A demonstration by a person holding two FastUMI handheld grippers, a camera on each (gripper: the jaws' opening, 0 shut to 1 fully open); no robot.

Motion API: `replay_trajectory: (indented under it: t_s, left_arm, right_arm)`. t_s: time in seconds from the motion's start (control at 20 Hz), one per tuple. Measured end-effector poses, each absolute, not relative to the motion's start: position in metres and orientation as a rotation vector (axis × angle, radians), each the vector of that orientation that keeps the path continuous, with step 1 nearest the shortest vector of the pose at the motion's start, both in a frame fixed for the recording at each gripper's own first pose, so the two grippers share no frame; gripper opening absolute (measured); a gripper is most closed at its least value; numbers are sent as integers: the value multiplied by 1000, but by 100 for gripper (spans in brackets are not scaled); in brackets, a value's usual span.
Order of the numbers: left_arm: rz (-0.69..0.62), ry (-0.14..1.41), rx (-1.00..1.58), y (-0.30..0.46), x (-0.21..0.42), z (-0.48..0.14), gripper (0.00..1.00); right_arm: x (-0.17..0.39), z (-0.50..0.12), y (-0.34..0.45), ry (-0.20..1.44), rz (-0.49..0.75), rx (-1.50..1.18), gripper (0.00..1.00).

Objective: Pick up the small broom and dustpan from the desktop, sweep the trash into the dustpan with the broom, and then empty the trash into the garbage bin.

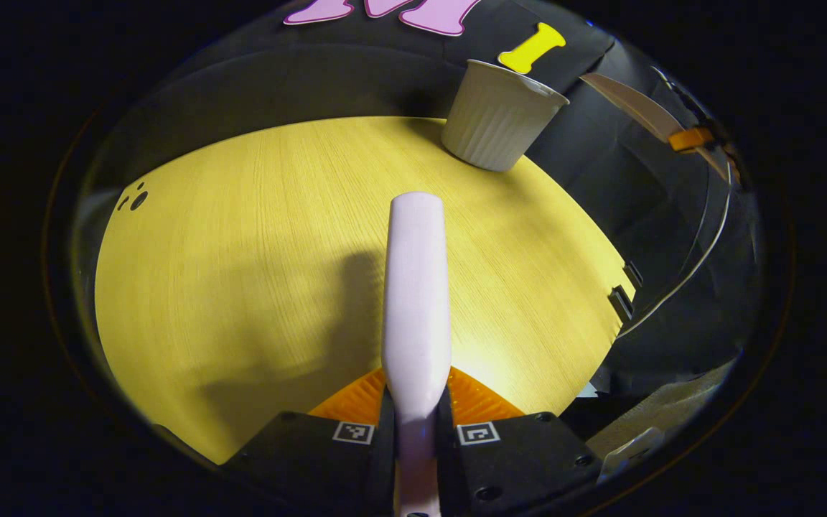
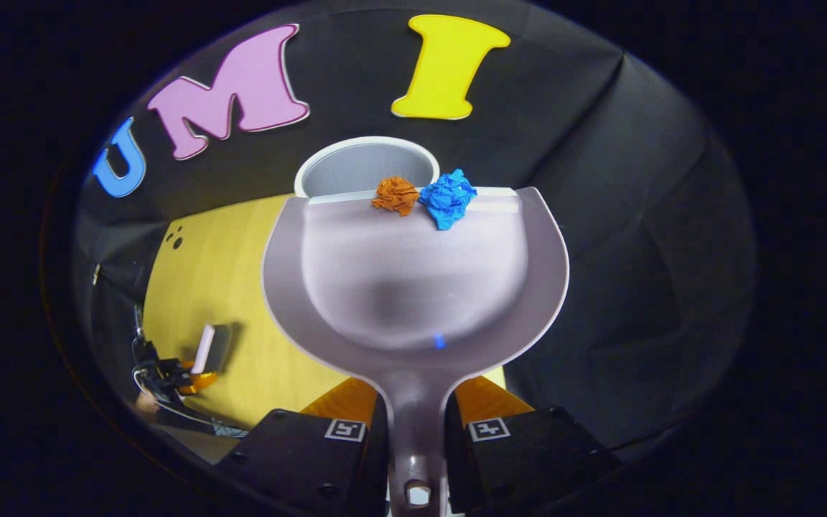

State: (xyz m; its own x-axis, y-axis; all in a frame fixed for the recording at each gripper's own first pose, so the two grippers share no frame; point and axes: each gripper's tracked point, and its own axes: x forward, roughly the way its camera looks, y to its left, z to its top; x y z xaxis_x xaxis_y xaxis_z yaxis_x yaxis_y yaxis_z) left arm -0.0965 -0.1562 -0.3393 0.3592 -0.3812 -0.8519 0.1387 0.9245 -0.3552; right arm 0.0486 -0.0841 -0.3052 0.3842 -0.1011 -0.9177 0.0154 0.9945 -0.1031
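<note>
A: Desktop [image 1: 255,237] colour?
B: Yellow wood-grain w/ fine lines, plus 3 small black dots [image 1: 135,199] near one edge.
A: Broom handle [image 1: 417,287]?
B: Pale lilac-white, plain, no pattern.
A: Bin [image 1: 500,115]?
B: Off-white, vertical ribbing on the outside; in right gripper view its inside looks grey.
A: Dustpan [image 2: 413,287]?
B: Pale lilac-grey, smooth, w/ lighter rim. One tiny blue speck [image 2: 439,341] near the back.
A: Trash?
B: 2 crumpled wads: an orange-brown paper ball [image 2: 396,194] & a bright blue paper ball [image 2: 448,197].
</note>
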Motion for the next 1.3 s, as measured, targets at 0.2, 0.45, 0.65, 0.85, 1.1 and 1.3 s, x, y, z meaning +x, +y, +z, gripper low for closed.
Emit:
replay_trajectory:
  t_s: [0.2,0.45,0.65,0.85,1.1,1.3]
  left_arm:
    - [-317,1144,-242,-140,-102,-336,28]
    - [-270,1152,-278,-122,-109,-340,28]
    - [-240,1151,-303,-117,-116,-342,28]
    - [-233,1161,-312,-117,-117,-346,28]
    - [-241,1161,-292,-119,-116,-345,28]
    - [-226,1165,-304,-118,-118,-345,28]
  right_arm:
    - [102,-300,-106,1184,-137,-231,37]
    - [169,-303,-105,1251,-150,-477,33]
    - [183,-313,-93,1286,-125,-516,34]
    - [187,-319,-83,1298,-90,-521,37]
    - [191,-332,-95,1358,-40,-723,37]
    - [198,-331,-95,1371,-8,-754,37]
